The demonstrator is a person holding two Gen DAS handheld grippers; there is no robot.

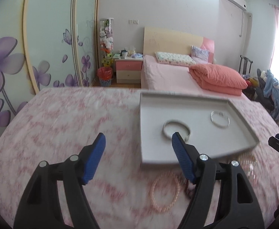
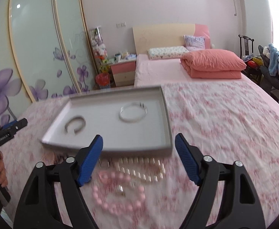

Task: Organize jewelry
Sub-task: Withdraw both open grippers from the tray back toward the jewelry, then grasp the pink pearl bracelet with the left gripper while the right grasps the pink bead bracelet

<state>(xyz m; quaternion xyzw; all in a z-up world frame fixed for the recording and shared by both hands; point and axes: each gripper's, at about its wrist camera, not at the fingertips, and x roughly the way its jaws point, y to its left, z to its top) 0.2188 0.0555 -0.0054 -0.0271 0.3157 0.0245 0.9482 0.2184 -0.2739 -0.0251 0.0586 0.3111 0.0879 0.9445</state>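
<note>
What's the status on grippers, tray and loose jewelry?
Left gripper, right gripper open, empty. Two silver bangles in shallow grey tray. Pink bead bracelet on floral cloth. Nothing blocking.

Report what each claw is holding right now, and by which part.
Nothing is held. The left claw and the right claw both stand open and empty above the bedspread, short of the grey tray and the pink bead bracelet.

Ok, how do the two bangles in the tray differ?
The open cuff bangle has a plain gap in its ring and lies toward the tray's left side; the closed bangle forms a full loop with a small clasp and lies further back and right. The closed one looks wider across. Both are silver-coloured and lie flat.
</note>
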